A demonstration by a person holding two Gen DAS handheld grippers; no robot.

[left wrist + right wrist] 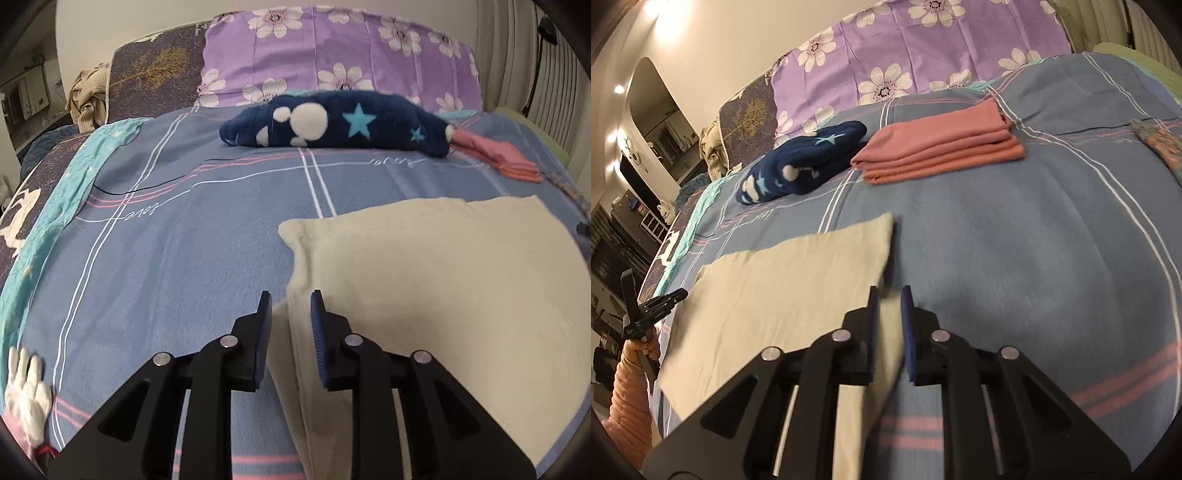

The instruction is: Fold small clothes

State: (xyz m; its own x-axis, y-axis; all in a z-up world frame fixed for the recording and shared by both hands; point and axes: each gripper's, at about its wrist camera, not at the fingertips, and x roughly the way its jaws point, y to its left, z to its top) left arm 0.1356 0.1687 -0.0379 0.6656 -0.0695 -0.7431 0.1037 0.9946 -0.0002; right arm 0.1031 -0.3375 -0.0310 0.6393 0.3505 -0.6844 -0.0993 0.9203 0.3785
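Low in frame, the left gripper (290,301) and right gripper (889,295), jaws narrowly parted, straddle the cream cloth's (424,277) edges: soft, light, best pinched at corners.

Cream cloth (424,280), folded flat on the blue bedspread (184,258); folded pink garment (938,151) and navy starred garment (332,123) lie beyond.
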